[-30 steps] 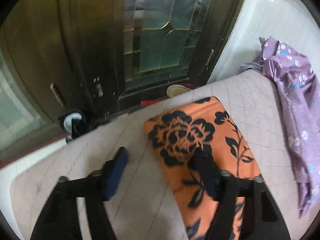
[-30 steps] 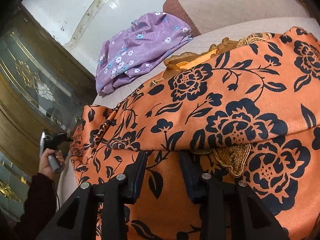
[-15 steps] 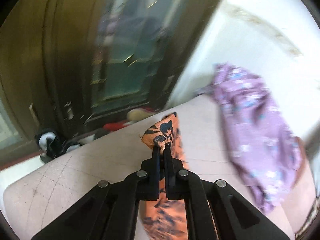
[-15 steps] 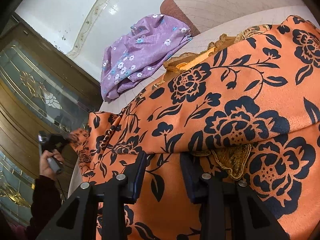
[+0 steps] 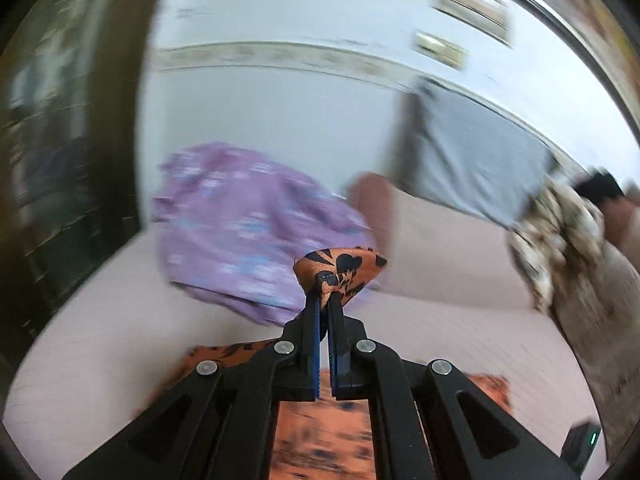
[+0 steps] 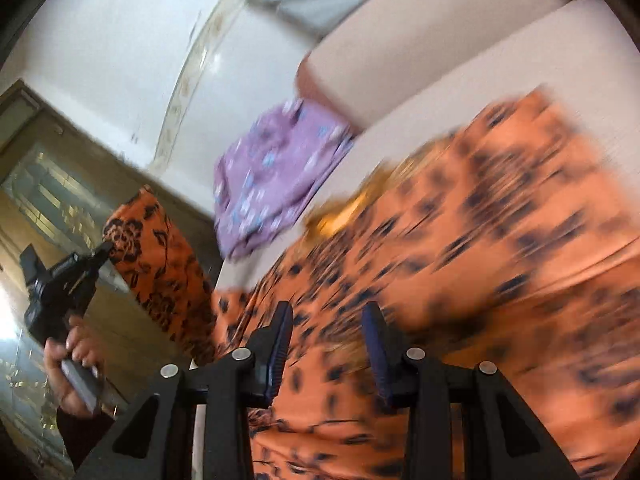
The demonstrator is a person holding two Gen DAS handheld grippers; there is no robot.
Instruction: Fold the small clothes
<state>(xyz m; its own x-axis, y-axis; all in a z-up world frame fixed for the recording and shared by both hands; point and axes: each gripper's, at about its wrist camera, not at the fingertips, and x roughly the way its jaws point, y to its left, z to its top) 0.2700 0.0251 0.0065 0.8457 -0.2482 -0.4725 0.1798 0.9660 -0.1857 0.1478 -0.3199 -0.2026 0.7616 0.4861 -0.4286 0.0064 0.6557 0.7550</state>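
Note:
An orange garment with black flowers [image 6: 500, 260] lies spread on the pale sofa seat. My left gripper [image 5: 327, 292] is shut on one end of the orange garment [image 5: 340, 266] and holds it lifted off the seat; in the right wrist view the left gripper [image 6: 106, 249] shows at the left with that end [image 6: 160, 248] hanging from it. My right gripper [image 6: 327, 322] is open, its fingers just over the middle of the garment, with nothing between them.
A purple flowered garment [image 5: 240, 224] lies bunched at the far end of the sofa [image 5: 460, 312] and shows again in the right wrist view [image 6: 280, 168]. A grey cushion [image 5: 472, 160] and patterned cloth [image 5: 560, 232] sit at the back right. A dark glass-panelled door [image 6: 52, 192] stands at left.
My left gripper shut on the garment's end, lifted it and swung right toward the purple garment. The right gripper stayed open and moved over the garment; both views are blurred.

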